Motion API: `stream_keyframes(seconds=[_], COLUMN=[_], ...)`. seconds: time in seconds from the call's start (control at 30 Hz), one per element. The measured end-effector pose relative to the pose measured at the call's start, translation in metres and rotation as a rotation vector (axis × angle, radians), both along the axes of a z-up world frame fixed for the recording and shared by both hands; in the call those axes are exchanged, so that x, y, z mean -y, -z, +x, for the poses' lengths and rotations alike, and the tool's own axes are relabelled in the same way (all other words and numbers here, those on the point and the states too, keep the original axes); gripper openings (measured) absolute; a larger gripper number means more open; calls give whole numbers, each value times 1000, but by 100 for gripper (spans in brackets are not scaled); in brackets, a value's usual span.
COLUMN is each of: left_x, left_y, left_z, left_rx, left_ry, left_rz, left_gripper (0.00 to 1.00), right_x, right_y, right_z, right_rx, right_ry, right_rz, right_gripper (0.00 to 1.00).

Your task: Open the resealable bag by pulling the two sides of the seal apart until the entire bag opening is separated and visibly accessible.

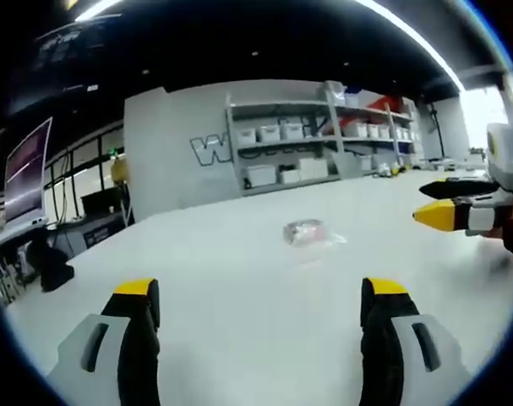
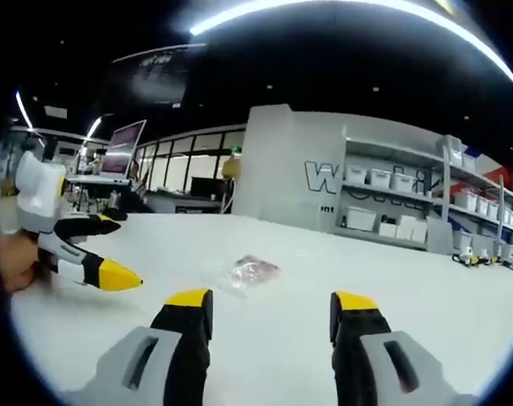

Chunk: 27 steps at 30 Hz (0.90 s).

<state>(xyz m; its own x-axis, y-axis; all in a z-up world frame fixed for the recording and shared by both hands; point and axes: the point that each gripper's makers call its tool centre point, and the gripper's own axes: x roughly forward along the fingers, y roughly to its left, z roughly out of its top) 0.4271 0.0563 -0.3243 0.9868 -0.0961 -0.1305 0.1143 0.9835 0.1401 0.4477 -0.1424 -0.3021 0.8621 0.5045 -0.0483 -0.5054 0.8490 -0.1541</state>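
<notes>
A small clear resealable bag (image 1: pixel 307 233) with pinkish contents lies flat on the white table (image 1: pixel 239 338), ahead of my left gripper (image 1: pixel 260 296), whose jaws stand wide apart with nothing between them. My right gripper (image 1: pixel 425 203) comes in from the right, level with the bag and well clear of it. In the right gripper view the bag (image 2: pixel 252 271) lies just beyond my open right gripper (image 2: pixel 270 303). There the left gripper (image 2: pixel 123 252), held by a hand, sits left of the bag with its yellow-tipped jaws spread. Neither gripper touches the bag.
Beyond the table stands a grey wall with shelves (image 1: pixel 307 144) of white bins. A desk with a lit monitor (image 1: pixel 28 173) stands at the left, past the table's edge. The table (image 2: pixel 425 288) spreads wide around the bag.
</notes>
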Motion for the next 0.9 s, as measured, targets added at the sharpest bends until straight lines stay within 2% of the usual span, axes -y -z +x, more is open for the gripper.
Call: stream_keyframes(seconds=[0.2,0.43,0.9], left_x=[1,3,4], left_y=[-1,0,1], left_z=[0,-1,-2], left_rx=[7,5,0], left_ry=[6,13,10], left_rz=[-4,-2,-1], left_gripper=[98,98,97], right_x=[3,3,1], right_y=[10,9,10], right_z=[-2,-2,-3], right_rx=[-30,-15,-13], right_ry=[-4,-6,-25], right_rz=[3,13,4], right_gripper=[51,40,35])
